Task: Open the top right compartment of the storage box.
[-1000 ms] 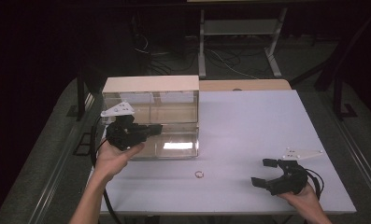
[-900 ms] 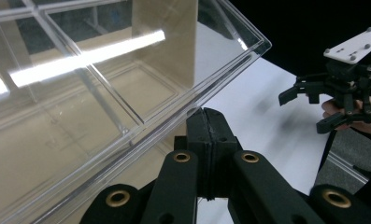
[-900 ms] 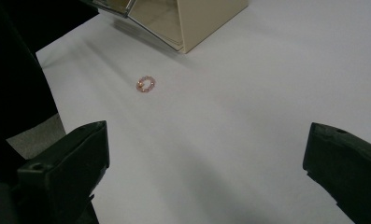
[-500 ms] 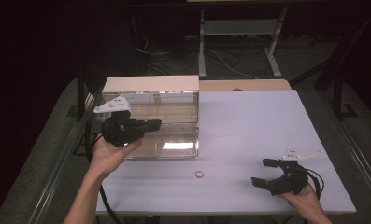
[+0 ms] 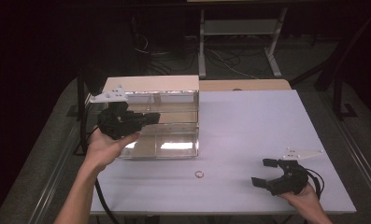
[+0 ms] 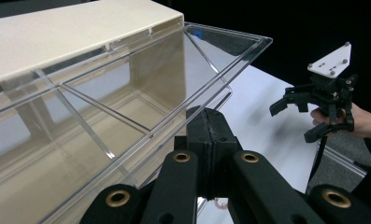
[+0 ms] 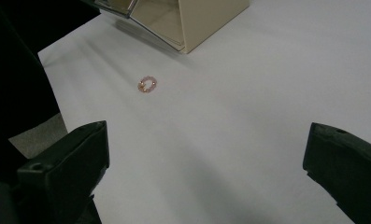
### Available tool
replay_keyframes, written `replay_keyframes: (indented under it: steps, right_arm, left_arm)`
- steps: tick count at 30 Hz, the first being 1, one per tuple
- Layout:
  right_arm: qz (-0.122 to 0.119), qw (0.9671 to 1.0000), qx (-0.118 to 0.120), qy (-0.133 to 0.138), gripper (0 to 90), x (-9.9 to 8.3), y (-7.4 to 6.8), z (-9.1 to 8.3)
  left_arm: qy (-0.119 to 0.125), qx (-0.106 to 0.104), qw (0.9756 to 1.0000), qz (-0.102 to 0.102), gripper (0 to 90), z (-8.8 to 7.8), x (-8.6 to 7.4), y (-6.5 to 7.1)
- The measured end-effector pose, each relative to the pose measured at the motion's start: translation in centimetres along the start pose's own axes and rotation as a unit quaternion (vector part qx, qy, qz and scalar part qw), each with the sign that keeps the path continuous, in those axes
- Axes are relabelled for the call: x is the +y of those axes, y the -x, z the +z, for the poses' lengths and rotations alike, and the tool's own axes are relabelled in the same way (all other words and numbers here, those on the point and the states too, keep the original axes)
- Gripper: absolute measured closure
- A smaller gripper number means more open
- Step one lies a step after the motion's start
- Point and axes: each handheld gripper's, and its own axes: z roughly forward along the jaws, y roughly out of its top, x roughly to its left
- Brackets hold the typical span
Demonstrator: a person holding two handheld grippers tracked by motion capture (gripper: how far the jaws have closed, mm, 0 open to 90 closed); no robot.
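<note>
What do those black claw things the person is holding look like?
Each hand holds a black gripper with two chunky jaws. The left gripper has brass-coloured rings at its joints, seen in its own view. The right gripper looks like a crab claw. Each carries a pale three-cornered plate with small screws on top, and a black cable trails from each. The forearms look bare, with no sleeves in sight.

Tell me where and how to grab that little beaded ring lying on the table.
Grip the beaded ring across its outer rim, coming straight down from above. It lies flat on the white table, so no side offers an edge. The right gripper, jaws open, is probably the handier one.
</note>
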Motion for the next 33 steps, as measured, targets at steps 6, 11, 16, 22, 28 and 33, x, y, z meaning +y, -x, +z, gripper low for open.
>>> replay_keyframes:
  steps: [6,11,16,22,28,33]
  right_arm:
    - [0.004,1.0,0.002,-0.006,0.2,0.0,0.0,0.0]
    - [0.006,1.0,0.002,-0.006,0.2,0.0,0.0,0.0]
    - [0.007,1.0,0.003,-0.006,0.2,0.0,-0.1,-0.1]
    - [0.007,0.9999,0.004,-0.008,0.2,0.0,0.0,-0.1]
    - [0.006,1.0,0.003,-0.006,0.2,0.0,0.0,0.0]
    - [0.007,1.0,0.003,-0.004,0.2,0.0,0.0,0.0]
  left_arm:
    - [-0.007,-0.003,1.0,0.003,89.1,-0.3,0.7,-0.1]
    - [-0.009,-0.001,0.9999,0.006,89.1,-0.5,1.4,-0.2]
    - [-0.005,0.002,1.0,0.007,89.1,-0.7,2.0,-0.4]
    - [-0.003,0.002,1.0,0.006,89.1,-0.9,2.5,-0.7]
    - [-0.008,0.002,0.9999,0.012,89.1,-1.0,3.1,-0.8]
    - [-0.006,0.005,0.9999,0.013,89.1,-1.1,3.8,-0.9]
